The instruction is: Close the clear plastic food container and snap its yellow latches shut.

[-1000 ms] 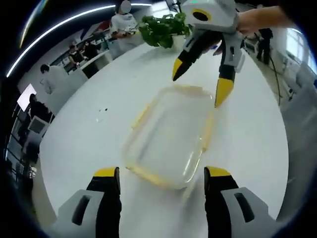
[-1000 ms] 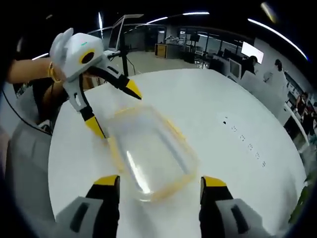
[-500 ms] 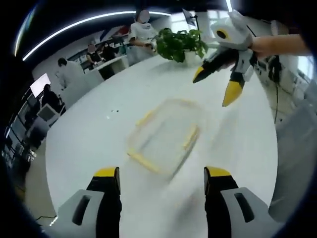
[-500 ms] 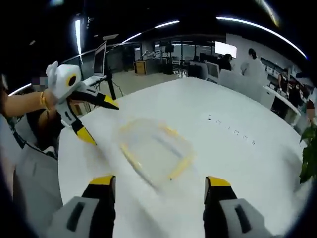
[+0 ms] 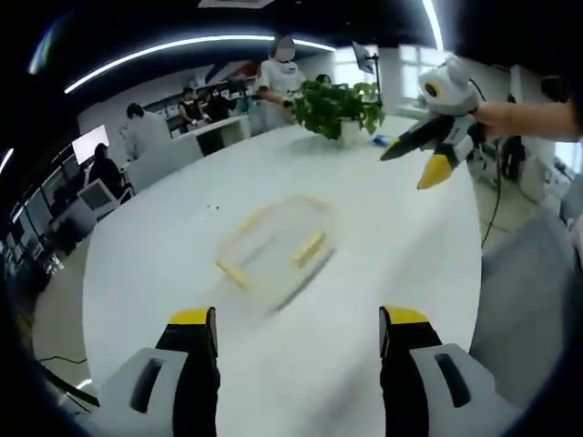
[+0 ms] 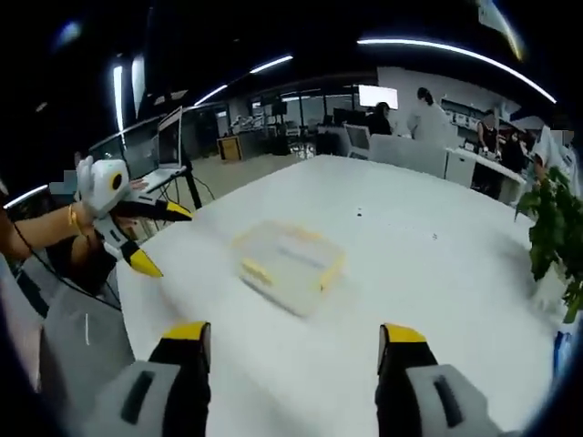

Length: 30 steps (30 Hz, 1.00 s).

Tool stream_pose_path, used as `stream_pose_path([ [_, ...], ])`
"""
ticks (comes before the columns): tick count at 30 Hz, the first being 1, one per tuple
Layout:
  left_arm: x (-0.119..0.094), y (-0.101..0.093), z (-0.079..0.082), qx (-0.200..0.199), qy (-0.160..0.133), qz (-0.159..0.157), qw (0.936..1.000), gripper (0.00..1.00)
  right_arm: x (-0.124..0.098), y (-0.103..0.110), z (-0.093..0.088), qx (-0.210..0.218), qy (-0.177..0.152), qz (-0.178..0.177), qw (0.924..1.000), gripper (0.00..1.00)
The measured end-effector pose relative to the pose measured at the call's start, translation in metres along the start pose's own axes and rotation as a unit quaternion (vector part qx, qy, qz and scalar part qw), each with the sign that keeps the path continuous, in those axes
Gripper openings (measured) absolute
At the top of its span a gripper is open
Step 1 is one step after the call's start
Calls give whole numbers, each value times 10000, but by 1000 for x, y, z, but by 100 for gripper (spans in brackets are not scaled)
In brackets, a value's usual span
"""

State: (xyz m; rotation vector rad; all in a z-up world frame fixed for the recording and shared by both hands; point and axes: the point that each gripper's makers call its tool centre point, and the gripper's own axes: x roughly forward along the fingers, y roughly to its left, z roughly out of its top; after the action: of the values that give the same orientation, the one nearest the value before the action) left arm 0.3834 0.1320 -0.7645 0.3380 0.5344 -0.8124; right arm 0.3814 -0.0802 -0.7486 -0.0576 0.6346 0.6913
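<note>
Clear plastic food container (image 5: 273, 250) lying alone mid-tabletop (image 5: 392, 237), lid on, yellow latches (image 6: 332, 270) apparently down. Left gripper (image 5: 291, 323) and right gripper (image 6: 291, 332) pulled well back since a second ago, jaws spread wide, holding nothing. Task probably finished.

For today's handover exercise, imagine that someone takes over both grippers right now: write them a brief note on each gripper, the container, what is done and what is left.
Left gripper: fingers open, holding nothing, off the table.
Right gripper: fingers open, holding nothing, also clear of the container.
Clear container: alone in the middle of the white table, lid on, yellow latches along its sides. The view is blurred, so I cannot tell whether every latch is snapped.
Done: lid appears seated.
Left: check each latch and press any loose one shut.
</note>
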Motion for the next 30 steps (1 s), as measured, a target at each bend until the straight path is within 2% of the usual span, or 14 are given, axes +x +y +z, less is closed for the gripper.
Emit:
stream_pose_path([
  [5, -18, -16, -9, -184, -142, -14, 9997, 81, -13, 13, -4, 191, -195, -60, 9996, 76],
  [11, -33, -22, -5, -385, -391, 50, 9985, 80, -21, 24, -11, 533, -323, -62, 9980, 78],
  [13, -37, -23, -3, -457, -459, 100, 9979, 80, -24, 29, -13, 530, -362, -69, 9979, 79],
  [17, -39, -26, -3, -512, -512, 97, 9973, 80, -27, 35, -19, 551, -381, -86, 9977, 79],
  [20, -32, -26, -13, -697, -429, 109, 9966, 79, -30, 48, -21, 695, -406, 98, 9967, 79],
  [24, -34, -25, -11, -793, -511, 188, 9954, 78, -34, 59, -20, 681, -452, 141, 9966, 79],
  [27, -36, -20, -13, -891, -399, 277, 9948, 80, -35, 61, -20, 686, -453, 134, 9965, 78],
  [30, -37, -19, -8, -1021, -529, 275, 9930, 80, -34, 67, -22, 524, -379, 169, 9978, 78],
])
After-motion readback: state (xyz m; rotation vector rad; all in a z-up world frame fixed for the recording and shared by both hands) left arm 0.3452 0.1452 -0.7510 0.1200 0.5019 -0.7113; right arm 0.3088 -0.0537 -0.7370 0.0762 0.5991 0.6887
